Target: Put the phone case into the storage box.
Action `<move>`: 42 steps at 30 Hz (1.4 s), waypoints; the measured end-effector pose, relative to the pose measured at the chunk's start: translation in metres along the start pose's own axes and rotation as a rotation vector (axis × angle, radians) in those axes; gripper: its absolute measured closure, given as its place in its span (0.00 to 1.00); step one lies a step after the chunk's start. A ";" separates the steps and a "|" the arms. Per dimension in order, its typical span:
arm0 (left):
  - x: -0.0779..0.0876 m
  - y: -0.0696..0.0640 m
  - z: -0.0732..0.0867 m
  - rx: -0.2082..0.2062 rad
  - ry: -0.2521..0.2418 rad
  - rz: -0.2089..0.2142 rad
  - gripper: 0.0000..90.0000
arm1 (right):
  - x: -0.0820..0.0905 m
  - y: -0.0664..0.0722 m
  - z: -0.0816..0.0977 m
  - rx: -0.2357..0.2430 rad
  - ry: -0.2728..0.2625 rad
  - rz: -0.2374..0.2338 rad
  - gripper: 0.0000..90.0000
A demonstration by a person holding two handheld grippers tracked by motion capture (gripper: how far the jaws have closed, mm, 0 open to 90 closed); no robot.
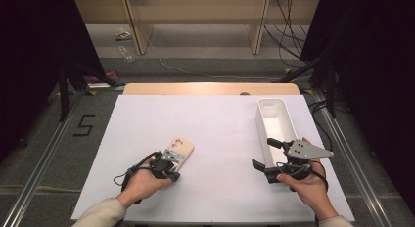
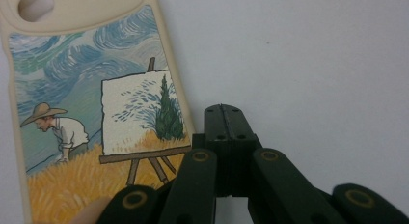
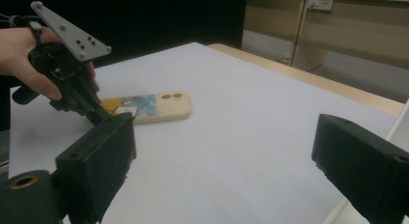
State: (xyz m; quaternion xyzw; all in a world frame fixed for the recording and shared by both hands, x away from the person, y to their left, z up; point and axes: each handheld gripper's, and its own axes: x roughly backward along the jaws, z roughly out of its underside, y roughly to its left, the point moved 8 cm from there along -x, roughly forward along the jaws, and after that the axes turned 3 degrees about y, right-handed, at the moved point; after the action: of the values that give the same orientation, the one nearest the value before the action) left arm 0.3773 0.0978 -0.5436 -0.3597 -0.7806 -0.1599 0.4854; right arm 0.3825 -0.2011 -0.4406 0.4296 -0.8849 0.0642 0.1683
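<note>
A cream phone case (image 1: pixel 182 147) printed with a painter-and-easel scene lies flat on the white table sheet (image 1: pixel 220 124), left of centre. My left gripper (image 1: pixel 175 161) is shut and empty. Its closed tips (image 2: pixel 224 119) rest on the sheet beside the long edge of the case (image 2: pixel 87 113). My right gripper (image 1: pixel 266 154) is held to the right with its jaws wide apart and nothing between them. In the right gripper view the open right gripper (image 3: pixel 231 175) faces across the sheet toward the case (image 3: pixel 156 105) and the left gripper (image 3: pixel 103 117).
A long white bin (image 1: pixel 275 120) stands at the right of the sheet, just beyond my right gripper. The table's wooden back edge (image 1: pixel 210 88) runs behind it. Black stands and cables sit on the floor around the table.
</note>
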 end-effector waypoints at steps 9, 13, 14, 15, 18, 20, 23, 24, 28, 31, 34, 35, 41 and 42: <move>0.001 0.002 0.001 -0.002 0.009 -0.004 1.00 | 0.000 0.000 0.000 0.000 0.001 0.000 0.10; 0.002 0.000 0.001 0.000 0.013 0.007 0.94 | 0.000 0.000 0.000 0.000 0.001 -0.001 0.10; 0.003 -0.001 0.000 -0.006 0.013 0.011 0.92 | 0.000 0.000 0.000 0.001 0.001 -0.001 0.10; 0.005 -0.004 -0.003 -0.004 -0.002 0.021 0.89 | 0.000 0.000 0.000 0.001 0.001 0.000 0.10; 0.010 -0.008 -0.009 0.006 -0.031 0.035 0.81 | 0.000 0.000 0.000 0.000 0.001 0.000 0.10; 0.014 -0.011 -0.013 0.020 -0.033 0.032 0.63 | 0.000 0.000 0.000 0.000 0.001 0.001 0.10; 0.016 -0.008 -0.017 0.041 -0.031 0.000 0.45 | 0.000 0.000 0.000 0.000 0.001 0.001 0.10; 0.016 -0.007 -0.018 0.050 -0.030 -0.010 0.39 | 0.000 0.000 0.000 0.000 0.002 0.001 0.10; 0.016 0.004 -0.021 0.106 0.000 -0.087 0.21 | 0.000 0.000 0.000 0.002 0.002 0.001 0.10; 0.015 0.016 -0.020 0.138 0.060 -0.143 0.00 | -0.001 0.000 0.000 0.001 0.004 0.002 0.10; 0.012 0.023 -0.017 0.150 0.107 -0.149 0.00 | -0.001 0.000 0.000 0.002 0.004 0.003 0.11; 0.011 0.025 -0.017 0.152 0.119 -0.147 0.00 | -0.001 0.000 0.000 0.002 0.004 0.003 0.11; 0.007 0.036 -0.020 0.175 0.147 -0.143 0.00 | 0.000 0.000 0.000 0.003 0.002 0.004 0.11; 0.006 0.038 -0.020 0.181 0.153 -0.140 0.00 | 0.000 0.000 0.000 0.002 0.003 0.004 0.11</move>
State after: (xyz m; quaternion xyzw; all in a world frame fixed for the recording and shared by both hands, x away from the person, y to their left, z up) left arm 0.4159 0.1144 -0.5322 -0.2458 -0.7758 -0.1495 0.5615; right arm 0.3829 -0.2007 -0.4405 0.4278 -0.8854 0.0662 0.1691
